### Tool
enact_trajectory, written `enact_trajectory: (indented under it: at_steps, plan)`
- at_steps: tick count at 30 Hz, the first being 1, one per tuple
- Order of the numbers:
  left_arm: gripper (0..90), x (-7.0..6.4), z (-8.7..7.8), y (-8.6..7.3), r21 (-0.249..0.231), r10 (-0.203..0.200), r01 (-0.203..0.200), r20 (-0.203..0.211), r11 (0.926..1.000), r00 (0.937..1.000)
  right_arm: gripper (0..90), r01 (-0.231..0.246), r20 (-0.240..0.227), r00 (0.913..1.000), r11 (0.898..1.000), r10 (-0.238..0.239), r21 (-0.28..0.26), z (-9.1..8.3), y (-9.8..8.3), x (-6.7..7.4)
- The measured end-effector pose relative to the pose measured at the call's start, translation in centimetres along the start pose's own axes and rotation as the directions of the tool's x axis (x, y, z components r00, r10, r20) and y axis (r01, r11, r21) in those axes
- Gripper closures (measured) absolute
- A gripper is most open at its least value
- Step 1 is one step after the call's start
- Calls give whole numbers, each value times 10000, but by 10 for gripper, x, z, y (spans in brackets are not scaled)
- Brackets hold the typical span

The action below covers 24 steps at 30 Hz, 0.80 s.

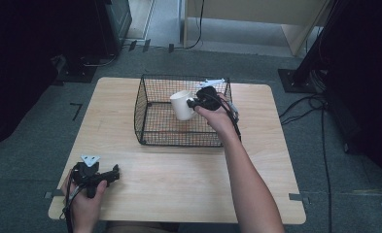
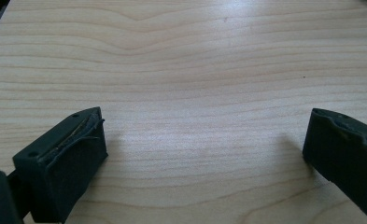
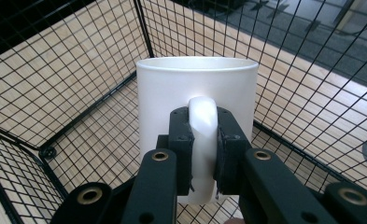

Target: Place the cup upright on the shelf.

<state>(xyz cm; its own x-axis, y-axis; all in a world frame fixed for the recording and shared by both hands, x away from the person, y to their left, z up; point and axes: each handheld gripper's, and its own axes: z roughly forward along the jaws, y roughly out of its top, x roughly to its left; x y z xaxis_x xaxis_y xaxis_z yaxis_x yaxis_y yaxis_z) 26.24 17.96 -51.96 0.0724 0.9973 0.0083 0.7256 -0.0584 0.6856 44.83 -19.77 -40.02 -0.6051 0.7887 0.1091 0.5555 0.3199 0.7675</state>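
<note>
A white mug (image 1: 181, 104) hangs upright inside the black wire basket (image 1: 147, 87) at the middle of the wooden table. My right gripper (image 1: 194, 103) is shut on the mug's handle (image 3: 202, 126), its two black jaws pinching the handle from both sides in the right gripper view, where the mug (image 3: 172, 93) rises in front of the basket mesh (image 3: 55, 84). My left gripper (image 1: 114, 171) rests near the table's front left corner, held by a hand. Its jaws stand wide apart over bare wood in the left gripper view, left gripper (image 2: 204, 144) open with nothing between them.
The table (image 1: 179, 179) has free wood in front of the basket and to both sides. Cables trail from both grippers. Dark stands and cables sit on the grey floor (image 1: 320, 104) around the table, beyond its edges.
</note>
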Motion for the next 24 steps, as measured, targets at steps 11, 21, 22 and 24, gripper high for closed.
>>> enact_trajectory:
  at_steps: [11,21,22,24]
  plan:
    - [0,0,0,0,-6,-1,1,3,10000,10000,802,190,-60,9998,9956,-185,917,16,-3,-2]
    - [0,0,0,0,-6,-1,1,0,10000,10000,790,185,-143,9998,9901,-166,1394,15,-4,5]
    - [0,0,0,0,-4,2,-2,0,10000,10000,773,163,-60,9999,9888,-156,1486,14,-4,5]
    - [0,0,0,0,-6,-3,3,3,10000,10000,745,107,-8,9999,9872,-108,1590,11,-4,5]
